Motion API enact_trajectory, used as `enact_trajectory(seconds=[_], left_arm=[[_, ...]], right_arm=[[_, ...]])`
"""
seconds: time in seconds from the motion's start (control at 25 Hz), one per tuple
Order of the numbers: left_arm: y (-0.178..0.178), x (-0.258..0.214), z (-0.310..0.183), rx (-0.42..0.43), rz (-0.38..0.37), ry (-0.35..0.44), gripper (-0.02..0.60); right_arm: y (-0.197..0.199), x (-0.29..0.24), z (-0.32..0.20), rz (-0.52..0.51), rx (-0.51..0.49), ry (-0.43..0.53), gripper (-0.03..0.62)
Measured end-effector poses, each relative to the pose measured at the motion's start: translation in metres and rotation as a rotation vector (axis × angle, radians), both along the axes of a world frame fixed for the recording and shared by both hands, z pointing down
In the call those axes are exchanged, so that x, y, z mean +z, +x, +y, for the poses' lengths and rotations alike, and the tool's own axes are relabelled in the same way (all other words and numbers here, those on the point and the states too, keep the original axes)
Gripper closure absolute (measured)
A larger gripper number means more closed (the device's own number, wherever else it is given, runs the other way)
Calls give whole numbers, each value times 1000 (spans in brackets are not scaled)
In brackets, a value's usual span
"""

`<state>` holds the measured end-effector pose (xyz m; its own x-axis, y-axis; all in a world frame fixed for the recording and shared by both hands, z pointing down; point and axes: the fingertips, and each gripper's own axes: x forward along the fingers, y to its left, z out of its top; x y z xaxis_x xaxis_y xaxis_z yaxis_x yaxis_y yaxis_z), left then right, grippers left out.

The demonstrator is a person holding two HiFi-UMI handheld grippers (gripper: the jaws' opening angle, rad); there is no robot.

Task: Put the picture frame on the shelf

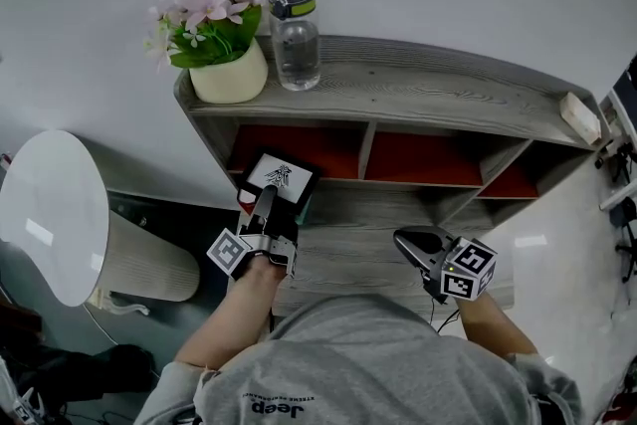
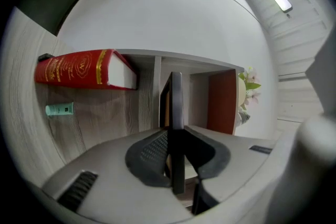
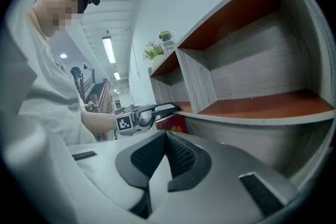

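Note:
The picture frame (image 1: 280, 177), black-edged with a white picture, is held tilted in front of the shelf unit's (image 1: 428, 80) left red-backed compartment. My left gripper (image 1: 266, 202) is shut on its lower edge. In the left gripper view the frame (image 2: 176, 107) stands edge-on between the pads, in front of the shelf's divider. My right gripper (image 1: 406, 240) hovers low at the right, shut with nothing in it. The right gripper view shows its jaws (image 3: 167, 137) closed together, and farther off the left gripper (image 3: 140, 115) carrying the frame (image 3: 166, 108).
A potted pink flower (image 1: 217, 40) and a clear water bottle (image 1: 295, 35) stand on the shelf top. A red book (image 2: 84, 68) and a small green tube (image 2: 59, 109) lie on a lower board. A round white bin (image 1: 60, 214) stands at the left.

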<state>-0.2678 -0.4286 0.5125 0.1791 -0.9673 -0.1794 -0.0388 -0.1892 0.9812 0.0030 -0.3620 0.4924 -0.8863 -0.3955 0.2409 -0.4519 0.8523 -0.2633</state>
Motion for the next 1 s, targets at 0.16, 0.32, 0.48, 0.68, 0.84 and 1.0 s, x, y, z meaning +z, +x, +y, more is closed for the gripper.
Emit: enact_trajectory(seconds=[0.16, 0.32, 0.48, 0.68, 0.84, 1.0], left_arm=[[5, 3, -11, -1, 39, -30, 503], [13, 2, -17, 16, 64, -50, 502], [20, -4, -21, 54, 51, -20, 354], [27, -8, -21, 84, 40, -20, 296], [29, -2, -17, 98, 43, -34, 272], [32, -3, -11, 113, 39, -28, 265]], right_arm=[[2, 0, 1, 3, 2, -1, 574], [5, 0, 1, 0, 6, -2, 575], [5, 2, 0, -1, 2, -1, 575], [4, 1, 1, -3, -2, -2, 576], [2, 2, 1, -2, -8, -2, 575], [0, 2, 0, -4, -13, -3, 574]])
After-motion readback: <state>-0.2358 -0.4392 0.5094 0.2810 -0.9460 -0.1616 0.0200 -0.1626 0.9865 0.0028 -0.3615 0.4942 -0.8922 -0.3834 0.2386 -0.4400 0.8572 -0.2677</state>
